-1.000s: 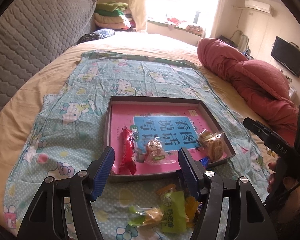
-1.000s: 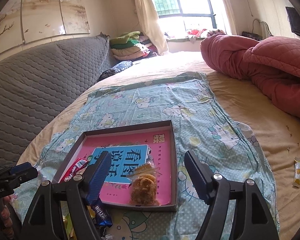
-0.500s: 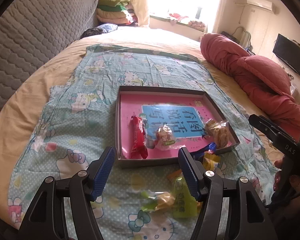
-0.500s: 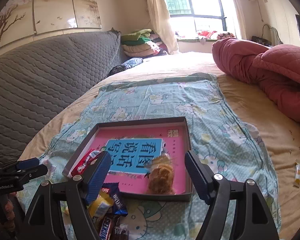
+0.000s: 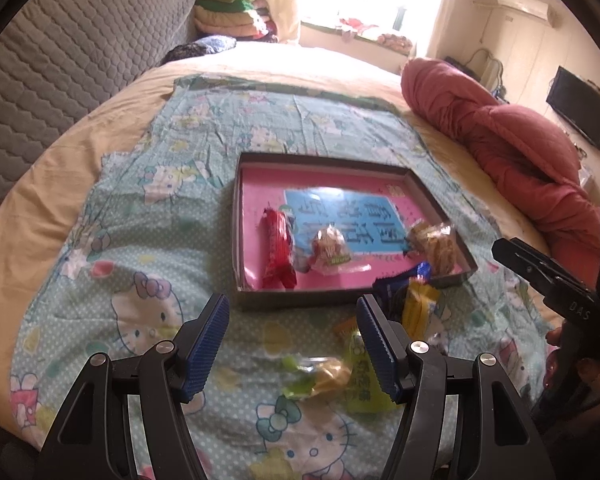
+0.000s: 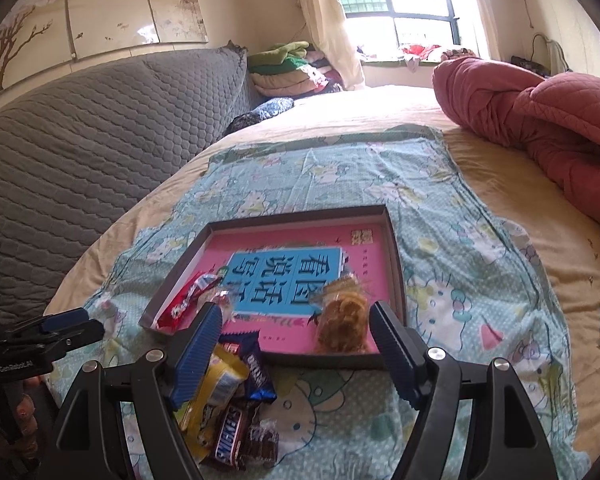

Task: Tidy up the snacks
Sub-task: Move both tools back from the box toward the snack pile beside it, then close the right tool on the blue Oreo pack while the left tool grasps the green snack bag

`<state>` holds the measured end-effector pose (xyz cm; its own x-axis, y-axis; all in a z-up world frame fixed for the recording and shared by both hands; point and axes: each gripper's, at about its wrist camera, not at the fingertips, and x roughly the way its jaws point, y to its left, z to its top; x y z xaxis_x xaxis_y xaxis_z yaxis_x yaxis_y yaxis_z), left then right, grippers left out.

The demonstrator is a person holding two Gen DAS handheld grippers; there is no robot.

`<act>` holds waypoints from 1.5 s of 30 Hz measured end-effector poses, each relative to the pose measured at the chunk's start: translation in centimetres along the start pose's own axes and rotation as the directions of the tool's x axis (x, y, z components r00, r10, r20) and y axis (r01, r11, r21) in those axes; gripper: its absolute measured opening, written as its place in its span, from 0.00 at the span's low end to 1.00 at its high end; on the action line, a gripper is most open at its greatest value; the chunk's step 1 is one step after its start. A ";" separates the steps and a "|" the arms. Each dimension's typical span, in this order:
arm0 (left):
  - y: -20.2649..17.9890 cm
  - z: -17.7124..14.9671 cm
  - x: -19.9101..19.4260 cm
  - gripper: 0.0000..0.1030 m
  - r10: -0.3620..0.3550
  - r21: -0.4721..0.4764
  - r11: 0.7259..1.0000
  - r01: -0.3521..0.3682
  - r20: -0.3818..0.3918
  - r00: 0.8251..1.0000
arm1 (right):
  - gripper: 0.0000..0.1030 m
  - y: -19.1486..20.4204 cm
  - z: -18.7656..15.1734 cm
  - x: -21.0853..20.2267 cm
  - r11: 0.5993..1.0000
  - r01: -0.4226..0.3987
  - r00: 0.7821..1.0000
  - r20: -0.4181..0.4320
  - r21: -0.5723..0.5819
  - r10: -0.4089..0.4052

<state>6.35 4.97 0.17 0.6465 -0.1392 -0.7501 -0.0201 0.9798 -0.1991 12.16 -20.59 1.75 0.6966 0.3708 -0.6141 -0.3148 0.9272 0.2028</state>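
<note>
**Both hand-held grippers pull back from the tray toward the loose snacks**

Left wrist view: the left hand-held gripper has drawn back, jaws apart and empty. The tray now sits farther off, holding 3 snacks, including a red packet; a green packet lies on the bed below.

Right wrist view: the right hand-held gripper, also apart and empty, now hovers over the chocolate bars, likely next to go in.
</note>
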 end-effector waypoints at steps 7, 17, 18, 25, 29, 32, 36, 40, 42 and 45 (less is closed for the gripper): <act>-1.0 -1.5 0.3 0.66 -0.011 0.018 1.000 0.012 -0.037 0.999 | 0.73 0.5 -1.3 0.1 1.000 -0.028 0.998 -0.060 -0.001 0.028; -2.4 -2.9 1.0 0.66 -0.028 0.048 0.998 0.032 -0.079 0.996 | 0.73 1.4 -2.5 0.8 0.998 -0.049 0.992 -0.116 -0.029 0.046; -2.5 -2.9 1.1 0.66 -0.029 0.051 0.998 0.034 -0.085 0.996 | 0.73 1.5 -2.7 0.8 0.998 -0.052 0.991 -0.123 -0.031 0.048; -2.4 -3.8 2.6 0.66 -0.022 0.052 0.998 0.029 -0.130 0.991 | 0.73 2.3 -3.5 1.7 0.996 -0.076 0.982 -0.177 -0.046 0.067; -2.3 -4.1 3.2 0.66 -0.015 0.051 0.998 0.022 -0.146 0.989 | 0.73 3.3 -4.2 2.2 0.991 -0.116 0.973 -0.210 -0.067 0.099; -2.0 -4.3 3.8 0.66 -0.013 0.044 0.999 0.021 -0.164 0.986 | 0.73 3.9 -4.5 2.5 0.988 -0.123 0.972 -0.214 -0.094 0.101; -1.7 -4.4 4.2 0.66 -0.010 0.035 0.999 0.017 -0.178 0.984 | 0.73 3.0 -4.4 2.9 0.994 -0.084 0.976 -0.206 -0.076 0.067; -1.3 -4.4 4.4 0.66 -0.005 0.031 0.999 0.010 -0.179 0.984 | 0.73 0.9 -4.0 3.3 0.999 -0.035 0.978 -0.205 -0.006 0.033; -1.2 -4.3 4.5 0.66 -0.003 0.030 1.000 0.009 -0.178 0.984 | 0.73 0.1 -4.0 3.8 1.000 0.008 0.977 -0.213 -0.003 -0.008; -0.9 -4.4 4.8 0.66 -0.006 0.021 1.000 0.010 -0.185 0.983 | 0.73 -0.2 -4.2 4.8 0.998 0.047 0.969 -0.241 -0.036 -0.054</act>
<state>6.10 2.81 -6.01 0.4940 -0.1691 -0.8528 0.0027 0.9812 -0.1930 12.85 -19.16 -4.48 0.5365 0.2965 -0.7901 -0.3052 0.9410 0.1459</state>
